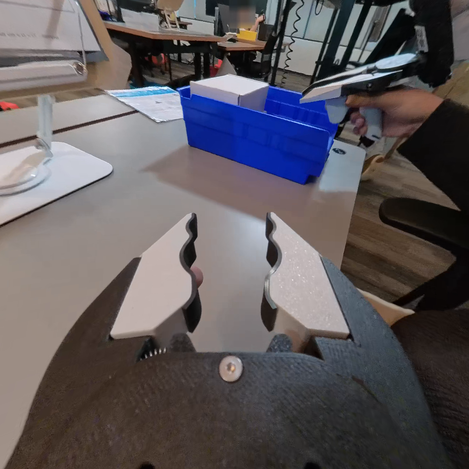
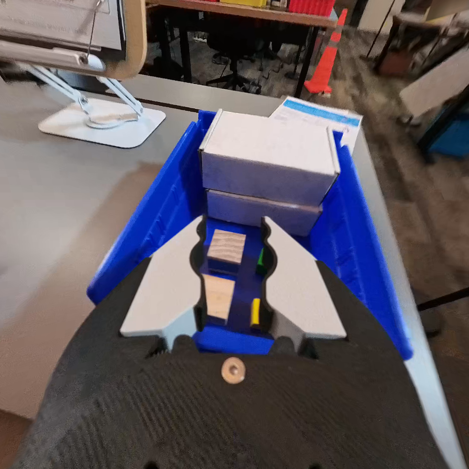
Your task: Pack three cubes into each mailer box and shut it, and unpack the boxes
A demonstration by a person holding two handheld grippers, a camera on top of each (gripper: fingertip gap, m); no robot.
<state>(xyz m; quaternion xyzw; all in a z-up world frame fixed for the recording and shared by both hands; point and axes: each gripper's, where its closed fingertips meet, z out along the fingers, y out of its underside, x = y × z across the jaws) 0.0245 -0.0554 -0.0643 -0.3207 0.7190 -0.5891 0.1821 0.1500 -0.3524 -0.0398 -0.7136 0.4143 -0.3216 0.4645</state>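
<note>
Two white mailer boxes sit stacked at the far end of a blue bin point(image 2: 162, 215). The top box point(image 2: 269, 149) is shut, and its long axis runs across the bin; the lower box point(image 2: 261, 213) shows only its near face, so whether it is shut cannot be told. On the bin floor at the near end lie cubes. Two wooden ones are in line, the far cube point(image 2: 226, 247) toward 12 o'clock of the near cube point(image 2: 218, 298). A green cube point(image 2: 260, 258) and a yellow cube point(image 2: 255, 311) show only as slivers behind the right finger, so their full shape is hidden.

The right gripper point(image 2: 232, 223) hangs over the bin's near end, spread apart and holding nothing, pointing along the bin's length toward the boxes. In the left wrist view it point(image 1: 304, 95) comes in from 2 o'clock above the bin's point(image 1: 256, 142) right end, held by a hand point(image 1: 390, 114); only the top box point(image 1: 228, 91) rises above the rim there, and the cubes are out of sight.

The left gripper point(image 1: 231, 218) is also spread and empty, low over the bare grey table point(image 1: 127, 228), with the bin well ahead at 12 o'clock.

A white stand point(image 2: 101, 121) sits at 10 o'clock of the bin, and a printed sheet point(image 1: 149, 101) lies just beyond it. Behind are desks, chairs and an orange cone point(image 2: 327, 58); much of this is blurred.
</note>
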